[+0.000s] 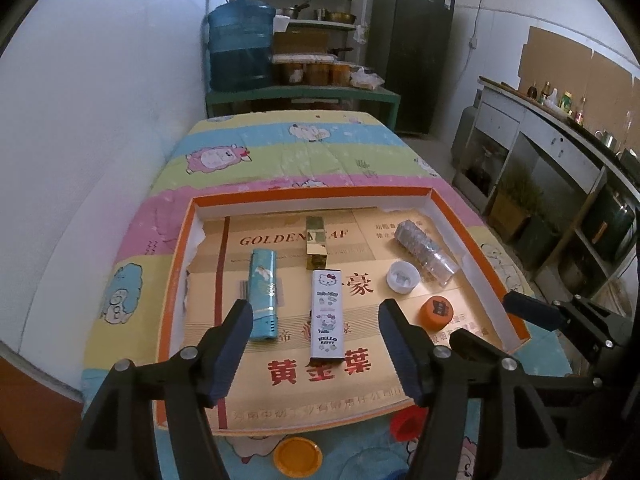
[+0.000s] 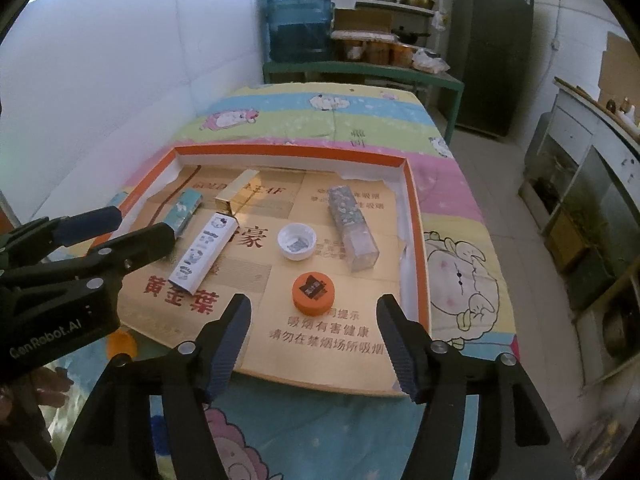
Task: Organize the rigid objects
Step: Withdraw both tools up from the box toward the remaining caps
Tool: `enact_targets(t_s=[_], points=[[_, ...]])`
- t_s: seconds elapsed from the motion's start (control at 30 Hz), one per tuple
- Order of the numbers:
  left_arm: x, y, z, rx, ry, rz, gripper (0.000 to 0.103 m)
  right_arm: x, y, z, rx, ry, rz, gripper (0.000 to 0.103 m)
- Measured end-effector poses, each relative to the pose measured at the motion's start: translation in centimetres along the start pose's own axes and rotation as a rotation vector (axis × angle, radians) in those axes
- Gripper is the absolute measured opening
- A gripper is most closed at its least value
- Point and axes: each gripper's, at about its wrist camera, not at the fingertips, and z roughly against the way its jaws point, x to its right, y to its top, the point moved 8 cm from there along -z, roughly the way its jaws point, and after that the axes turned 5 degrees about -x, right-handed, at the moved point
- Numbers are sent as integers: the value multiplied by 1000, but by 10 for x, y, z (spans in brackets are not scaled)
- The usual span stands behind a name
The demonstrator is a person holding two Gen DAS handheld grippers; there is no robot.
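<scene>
An orange-rimmed shallow cardboard tray (image 1: 516,312) (image 2: 414,216) lies on a pastel cartoon blanket. Inside it lie a teal lighter (image 1: 263,294) (image 2: 185,208), a white Hello Kitty lighter (image 1: 327,315) (image 2: 204,252), a gold box (image 1: 317,242) (image 2: 236,192), a clear patterned case (image 1: 426,250) (image 2: 352,226), a white cap (image 1: 403,277) (image 2: 297,241) and an orange cap (image 1: 437,312) (image 2: 313,288). My left gripper (image 1: 316,320) hovers open over the Hello Kitty lighter, not touching it. My right gripper (image 2: 314,314) hovers open just above the orange cap, empty.
Outside the tray's near edge lie an orange lid (image 1: 298,458) (image 2: 122,344) and a red cap (image 1: 408,424). A white wall runs along the left. A blue water jug (image 1: 240,48) and shelves stand behind the bed; cabinets (image 1: 560,168) line the right.
</scene>
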Motion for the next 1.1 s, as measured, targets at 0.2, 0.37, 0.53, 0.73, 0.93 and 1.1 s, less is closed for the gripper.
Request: enact_targets(t_s=[0.2, 0.37, 0.53, 0.73, 0.93, 1.1], points=[[-5, 0, 15, 23, 10, 7, 65, -5, -1, 13, 18, 3, 4, 67], [-9, -2, 29, 45, 21, 6, 65, -11, -4, 24, 33, 3, 10, 67], [-10, -5, 42, 61, 27, 7, 65, -15, -6, 36, 48, 3, 15, 67], [-13, -11, 59, 80, 29, 11, 65, -24, -10, 52, 69, 4, 20, 67], [-17, -20, 74, 92, 41, 7, 65, -33, -15, 70, 90, -9, 29, 67], [-20, -29, 84, 98, 50, 7, 65, -41, -19, 81, 100, -27, 43, 67]])
